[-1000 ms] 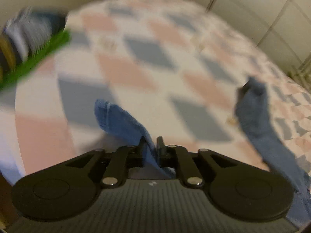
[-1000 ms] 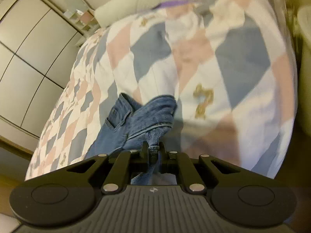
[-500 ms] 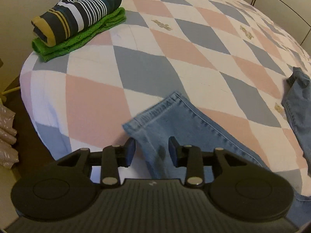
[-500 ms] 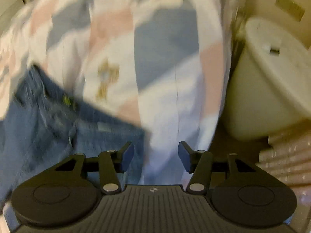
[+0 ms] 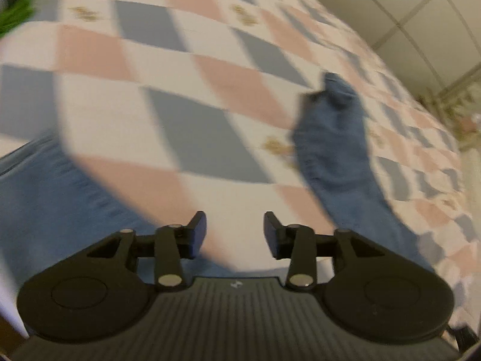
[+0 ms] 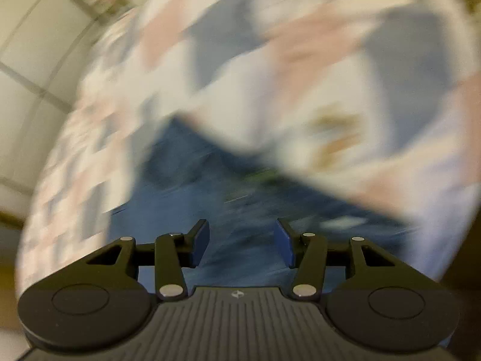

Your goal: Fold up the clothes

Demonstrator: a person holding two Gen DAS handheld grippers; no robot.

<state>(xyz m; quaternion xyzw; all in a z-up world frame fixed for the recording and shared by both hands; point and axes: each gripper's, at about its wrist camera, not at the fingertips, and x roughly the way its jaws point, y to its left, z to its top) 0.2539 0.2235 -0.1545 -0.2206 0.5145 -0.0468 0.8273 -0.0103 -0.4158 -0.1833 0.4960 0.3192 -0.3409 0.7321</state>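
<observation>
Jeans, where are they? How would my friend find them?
Look at the big bed with the pink, grey and white diamond quilt. The jeans lie spread across its near edge. They are the only plain blue denim thing on that patterned cover.

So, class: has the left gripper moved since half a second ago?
Yes. The left gripper has swung right: the green folded cloth sits at the view's left edge, and the jeans nearer centre.

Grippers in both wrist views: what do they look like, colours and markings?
Left gripper and right gripper match: matte black linkage arms, silver rivets, two round black discs, ribbed grey housing with a small white logo. Right pads look blue-tinted.
</observation>
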